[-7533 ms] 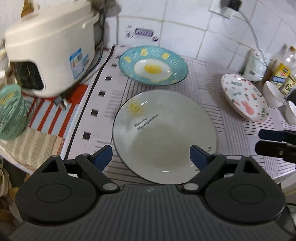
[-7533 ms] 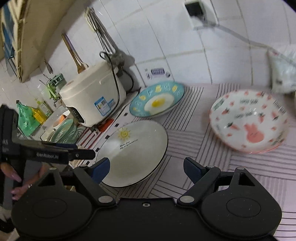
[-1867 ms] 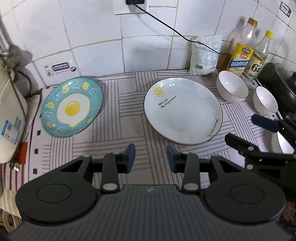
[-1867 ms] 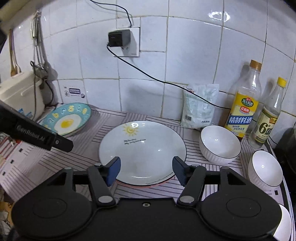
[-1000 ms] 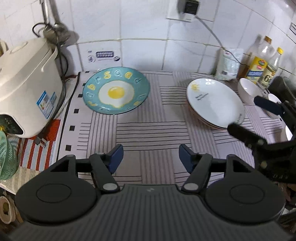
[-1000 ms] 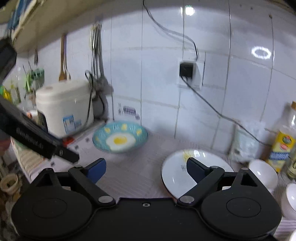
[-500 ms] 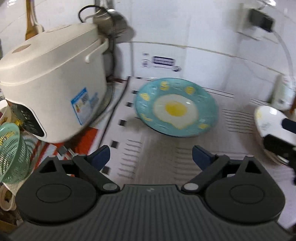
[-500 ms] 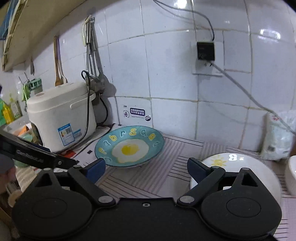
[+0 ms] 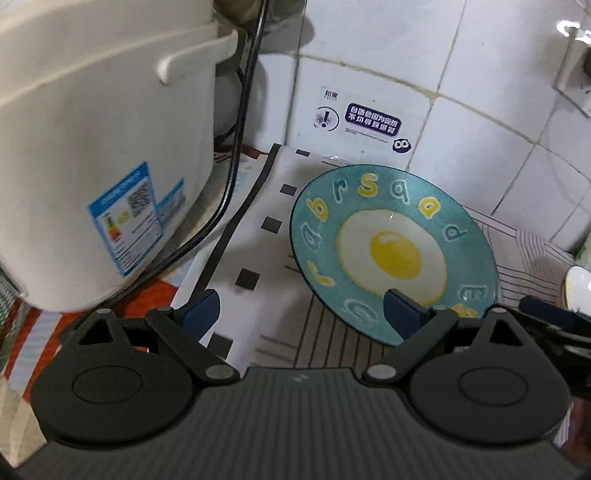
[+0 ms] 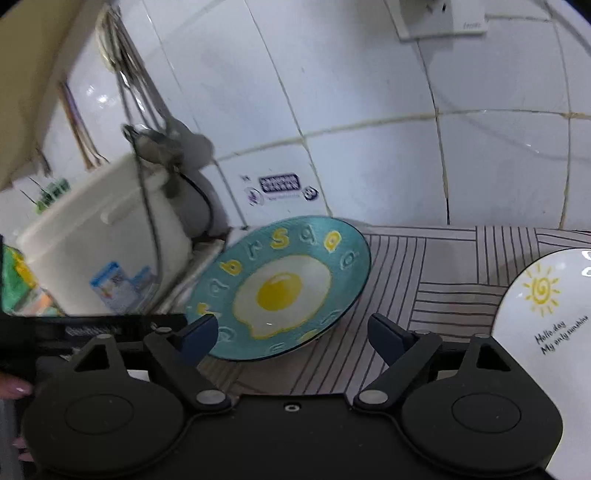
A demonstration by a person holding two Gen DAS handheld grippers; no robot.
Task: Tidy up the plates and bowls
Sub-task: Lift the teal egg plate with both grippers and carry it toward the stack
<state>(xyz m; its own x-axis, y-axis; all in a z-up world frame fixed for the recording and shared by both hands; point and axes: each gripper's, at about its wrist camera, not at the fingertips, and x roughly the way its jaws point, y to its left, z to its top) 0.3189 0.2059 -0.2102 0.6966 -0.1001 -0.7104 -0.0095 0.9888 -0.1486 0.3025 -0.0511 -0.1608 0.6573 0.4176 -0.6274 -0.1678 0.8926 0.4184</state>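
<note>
A teal plate with a fried-egg picture (image 9: 391, 251) lies on the striped mat near the tiled wall; it also shows in the right wrist view (image 10: 284, 286). My left gripper (image 9: 301, 315) is open and empty, just short of the plate's near-left rim. My right gripper (image 10: 291, 338) is open and empty, over the plate's near rim. A white plate with a sun drawing (image 10: 546, 332) lies at the right; its edge shows in the left wrist view (image 9: 578, 288). The other gripper shows in each view's edge.
A white rice cooker (image 9: 92, 147) with its black cord (image 9: 229, 177) stands close on the left of the teal plate; it also shows in the right wrist view (image 10: 99, 251). Utensils (image 10: 144, 122) hang on the tiled wall. A wall socket (image 10: 439, 16) is above.
Both grippers have swung left, away from the white sun plate, and moved in close to the teal egg plate. Both stay open.
</note>
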